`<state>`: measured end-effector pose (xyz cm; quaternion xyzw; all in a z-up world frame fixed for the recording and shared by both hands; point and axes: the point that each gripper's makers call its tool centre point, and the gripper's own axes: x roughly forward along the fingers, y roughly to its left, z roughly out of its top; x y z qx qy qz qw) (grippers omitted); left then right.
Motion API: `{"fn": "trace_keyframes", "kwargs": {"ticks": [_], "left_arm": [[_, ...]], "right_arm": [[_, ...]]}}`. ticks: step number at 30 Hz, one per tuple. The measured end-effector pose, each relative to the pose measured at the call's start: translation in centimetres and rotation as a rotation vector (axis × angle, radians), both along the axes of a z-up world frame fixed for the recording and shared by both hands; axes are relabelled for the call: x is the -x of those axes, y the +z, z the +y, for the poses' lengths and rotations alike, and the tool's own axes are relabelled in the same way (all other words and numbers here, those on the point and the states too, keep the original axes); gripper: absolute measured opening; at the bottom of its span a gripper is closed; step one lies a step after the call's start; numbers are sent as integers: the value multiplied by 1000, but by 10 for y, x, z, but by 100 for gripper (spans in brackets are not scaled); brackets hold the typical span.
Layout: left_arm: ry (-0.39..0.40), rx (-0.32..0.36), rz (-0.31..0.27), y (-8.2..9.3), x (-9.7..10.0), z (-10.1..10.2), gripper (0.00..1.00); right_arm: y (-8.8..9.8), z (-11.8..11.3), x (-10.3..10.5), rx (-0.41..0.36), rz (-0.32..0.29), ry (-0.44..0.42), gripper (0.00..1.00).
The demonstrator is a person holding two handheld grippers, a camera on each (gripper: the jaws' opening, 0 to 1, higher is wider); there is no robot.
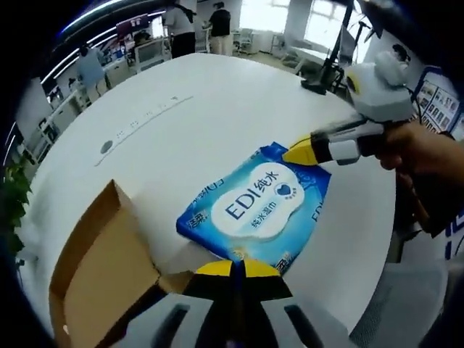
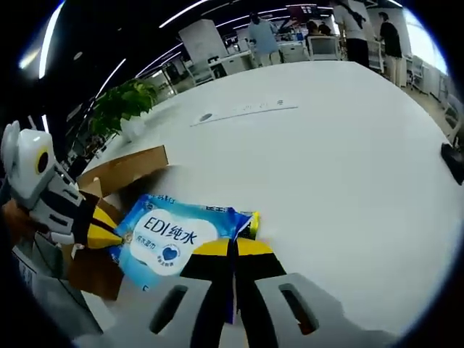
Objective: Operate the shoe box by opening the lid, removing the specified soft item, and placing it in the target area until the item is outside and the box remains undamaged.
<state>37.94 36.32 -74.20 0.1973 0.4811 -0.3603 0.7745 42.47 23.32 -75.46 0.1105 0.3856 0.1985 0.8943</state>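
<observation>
Above white tabletop (image 1: 217, 109), wipes pack (image 1: 254, 210) outside shoe box (image 1: 101, 268), pinched between left tool (image 1: 235, 270) and right tool (image 2: 233, 248), both clamped on pack edges. Step: placing. Next: lower, release.

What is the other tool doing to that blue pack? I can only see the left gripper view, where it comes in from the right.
Observer: In the right gripper view, the right tool has its yellow-tipped jaws shut on the edge of the blue wipes pack.
Operator: How does my own tool look from over there?
Observer: The left tool has a white body, and its jaws pinch the opposite end of the pack.
Operator: Where is the box from that side?
Observer: The cardboard box stands just behind the pack, close to the left tool, and the pack lies wholly outside it.
</observation>
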Motion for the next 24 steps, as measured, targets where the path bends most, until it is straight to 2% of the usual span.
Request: {"fn": "trace_keyframes", "kwargs": {"ticks": [3,16,19,24], "left_arm": [[-28,-26,-20,-2,1,-1,1],[-61,-72,-26,-9,4,0,4],[-80,-86,-36,-7,7,2,6],[-85,-69,-52,0,8,3,11]], "right_arm": [[1,0,-2,-8,-8,-13,0],[-1,-3,-3,-18,-13,-42,0],[1,-2,-1,-4,-21,-36,1],[1,-5,1,44,-40,-16,3]]}}
